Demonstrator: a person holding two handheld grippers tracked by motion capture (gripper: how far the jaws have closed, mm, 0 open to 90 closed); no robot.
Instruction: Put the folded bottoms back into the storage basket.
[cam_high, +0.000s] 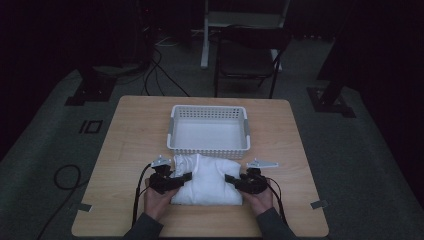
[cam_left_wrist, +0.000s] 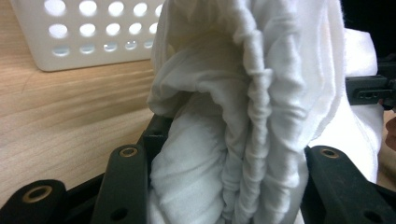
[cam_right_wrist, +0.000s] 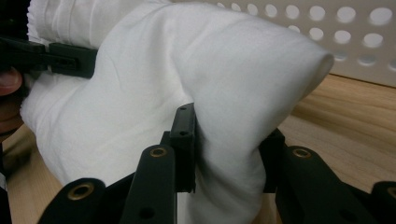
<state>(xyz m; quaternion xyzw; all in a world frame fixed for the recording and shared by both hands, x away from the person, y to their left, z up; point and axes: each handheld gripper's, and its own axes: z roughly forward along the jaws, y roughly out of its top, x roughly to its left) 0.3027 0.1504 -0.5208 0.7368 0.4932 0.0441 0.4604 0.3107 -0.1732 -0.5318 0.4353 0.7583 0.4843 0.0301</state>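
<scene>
A folded white garment (cam_high: 207, 180) lies on the wooden table (cam_high: 130, 135), just in front of a white perforated basket (cam_high: 208, 150). My left gripper (cam_high: 187, 176) is shut on the garment's left edge. In the left gripper view the bunched, ribbed folds (cam_left_wrist: 243, 93) are pinched between the two black jaws of that gripper (cam_left_wrist: 229, 154). My right gripper (cam_high: 229, 178) is shut on the garment's right edge. In the right gripper view a smooth fold (cam_right_wrist: 187, 70) bulges up out of its jaws (cam_right_wrist: 229, 135). The gripped edges are raised off the table.
The basket (cam_left_wrist: 88, 37) is empty and stands close behind the garment, its holed wall (cam_right_wrist: 355, 37) right beside the raised cloth. A dark chair (cam_high: 247, 55) and cables (cam_high: 160, 75) are on the floor beyond the table's far edge.
</scene>
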